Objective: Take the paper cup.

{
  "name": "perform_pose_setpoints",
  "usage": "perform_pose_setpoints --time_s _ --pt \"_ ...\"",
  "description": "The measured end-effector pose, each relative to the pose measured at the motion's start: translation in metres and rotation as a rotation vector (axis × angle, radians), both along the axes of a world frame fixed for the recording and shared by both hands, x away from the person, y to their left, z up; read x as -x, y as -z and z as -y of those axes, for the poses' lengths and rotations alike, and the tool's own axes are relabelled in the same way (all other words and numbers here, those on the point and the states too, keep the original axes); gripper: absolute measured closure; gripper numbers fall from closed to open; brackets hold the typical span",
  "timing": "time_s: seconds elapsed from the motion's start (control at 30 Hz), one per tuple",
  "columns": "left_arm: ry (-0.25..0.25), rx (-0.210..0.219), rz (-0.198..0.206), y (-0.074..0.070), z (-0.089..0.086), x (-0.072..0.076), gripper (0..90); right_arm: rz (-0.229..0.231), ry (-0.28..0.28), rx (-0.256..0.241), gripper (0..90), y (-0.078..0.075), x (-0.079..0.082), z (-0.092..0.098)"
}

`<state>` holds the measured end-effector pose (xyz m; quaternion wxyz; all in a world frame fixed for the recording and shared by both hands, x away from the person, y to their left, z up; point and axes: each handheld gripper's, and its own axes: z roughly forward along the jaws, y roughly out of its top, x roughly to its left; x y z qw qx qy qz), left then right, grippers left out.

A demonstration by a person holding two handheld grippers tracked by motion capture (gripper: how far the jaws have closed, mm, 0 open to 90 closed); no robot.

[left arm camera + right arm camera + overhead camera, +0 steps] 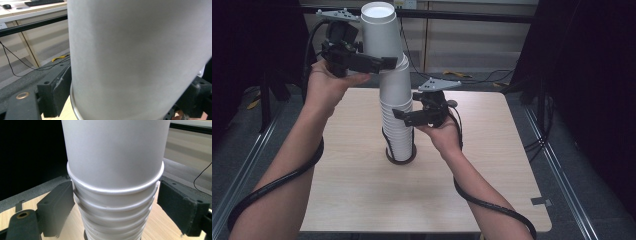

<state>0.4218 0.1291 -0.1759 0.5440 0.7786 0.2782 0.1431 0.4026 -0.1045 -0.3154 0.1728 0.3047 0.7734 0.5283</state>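
Observation:
A tall stack of upturned white paper cups point(396, 120) stands in a black ring point(401, 159) on the wooden table point(492, 175). My right gripper point(400, 117) is shut on the stack about halfway up; in the right gripper view its pads point(57, 205) sit against the rims of the stack point(115, 195). My left gripper point(384, 61) is shut on the top cup point(381, 30), which is raised and leans left above the stack. In the left gripper view this cup point(135, 55) sits between the jaws with its rolled rim at the bottom.
Bare tabletop lies in front and to the right. Dark curtains hang on both sides. Cables point(472, 77) run over the floor behind the table, near a yellow item point(60, 58). A desk with a keyboard point(42, 2) stands farther back.

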Motion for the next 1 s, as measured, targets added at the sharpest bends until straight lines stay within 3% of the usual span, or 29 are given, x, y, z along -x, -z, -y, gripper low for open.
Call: perform_pose_setpoints --time_s 0.67,1.0 --pt "-0.017 0.007 -0.011 0.001 -0.019 0.004 13.2 -0.006 -0.004 0.001 13.2 0.003 0.001 0.004" --pt "-0.035 0.011 -0.016 0.005 -0.037 0.009 12.9 -0.009 -0.004 0.005 13.2 0.005 0.001 0.008"
